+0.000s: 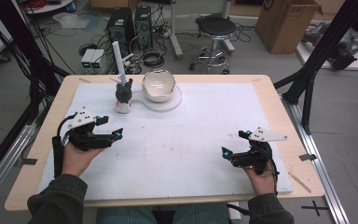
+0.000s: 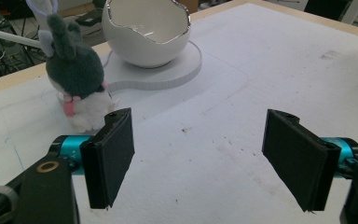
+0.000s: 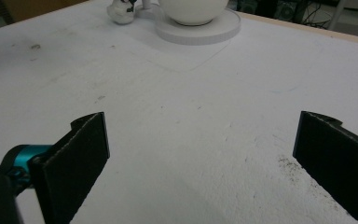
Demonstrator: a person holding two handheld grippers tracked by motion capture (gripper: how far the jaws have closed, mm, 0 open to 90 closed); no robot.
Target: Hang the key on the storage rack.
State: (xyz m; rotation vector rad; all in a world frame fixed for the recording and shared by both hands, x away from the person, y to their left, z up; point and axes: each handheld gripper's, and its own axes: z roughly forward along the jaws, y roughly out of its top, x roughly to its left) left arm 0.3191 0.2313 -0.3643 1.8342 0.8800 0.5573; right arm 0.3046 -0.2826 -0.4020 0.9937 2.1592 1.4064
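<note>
Both grippers idle and empty at the near edge; plush rabbit toy waits at the far left of the mat.

The left gripper (image 1: 111,127) has its jaws wide apart with nothing between them; the right gripper (image 1: 235,143) likewise, jaws spread over bare white mat (image 1: 191,140). The rabbit toy (image 2: 77,84) stands upright just beside the round base (image 2: 177,70) of the egg-shaped bowl (image 2: 144,32), apparently apart from it. Likely step: the left gripper reaches for the toy. Judged best approach: from the open mat side, jaws around the soft body below the ears, closing gently so that neither bowl nor base is nudged.
</note>
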